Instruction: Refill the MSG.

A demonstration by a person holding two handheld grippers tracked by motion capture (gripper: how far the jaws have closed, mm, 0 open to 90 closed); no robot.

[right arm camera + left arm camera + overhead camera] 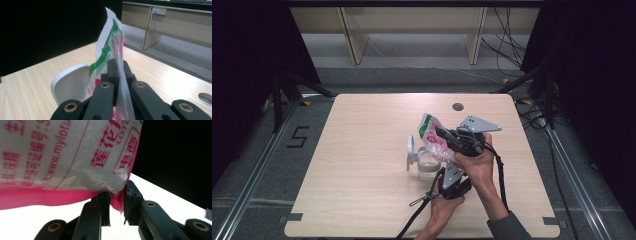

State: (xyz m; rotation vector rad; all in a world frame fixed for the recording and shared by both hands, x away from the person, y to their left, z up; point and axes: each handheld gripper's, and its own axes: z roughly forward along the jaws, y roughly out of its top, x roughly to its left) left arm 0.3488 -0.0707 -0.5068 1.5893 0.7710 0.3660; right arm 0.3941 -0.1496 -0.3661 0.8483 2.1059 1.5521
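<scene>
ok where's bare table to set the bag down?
Free: the table left of the clear container, plus the far strip by the round grommet hole. Crowded: centre-right, where both grippers hold the bag above the container and its open lid.

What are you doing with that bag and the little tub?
A person is holding a plastic bag with pink and green print between two grippers, above a small clear tub whose white lid is flipped open. The right gripper has its jaws closed on the bag's upper part. The left gripper pinches the pink bottom edge from below. The bag is tilted over the tub on the wooden table; whether anything is pouring out can't be seen.
</scene>
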